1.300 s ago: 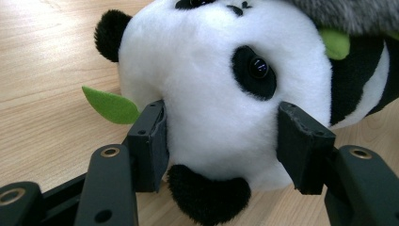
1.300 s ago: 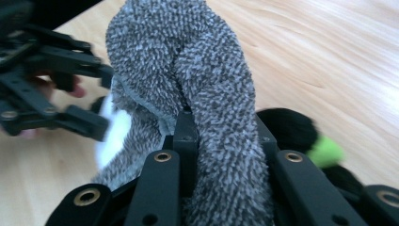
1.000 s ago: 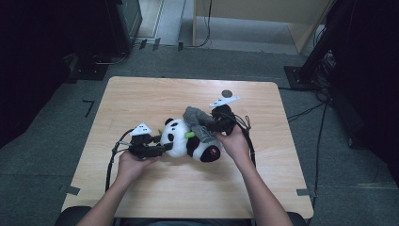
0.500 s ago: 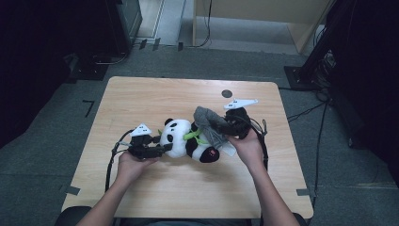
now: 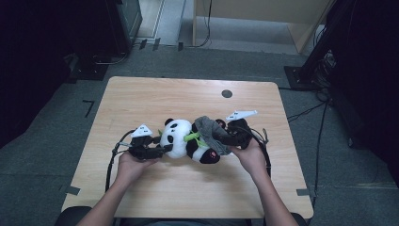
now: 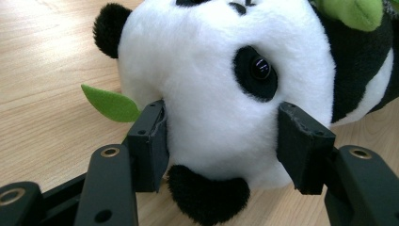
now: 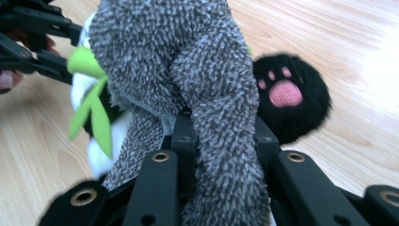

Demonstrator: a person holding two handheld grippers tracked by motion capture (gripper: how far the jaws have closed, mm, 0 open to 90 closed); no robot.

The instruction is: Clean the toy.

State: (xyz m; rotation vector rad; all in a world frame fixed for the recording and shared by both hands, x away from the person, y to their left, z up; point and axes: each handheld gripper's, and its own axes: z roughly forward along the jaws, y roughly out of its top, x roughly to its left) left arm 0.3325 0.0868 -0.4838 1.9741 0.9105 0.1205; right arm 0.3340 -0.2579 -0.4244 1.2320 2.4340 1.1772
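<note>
Panda plush lies on its side mid-desk, its white head squeezed between the left gripper fingers. The right gripper fingers are pinched tight on the grey fuzzy cloth draped over its belly. Looks like the dressing step; next, the right should draw the cloth along while the left holds steady.

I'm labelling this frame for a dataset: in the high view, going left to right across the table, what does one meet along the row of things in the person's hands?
Left tongs → panda plush → grey fuzzy cloth → right tongs.
</note>
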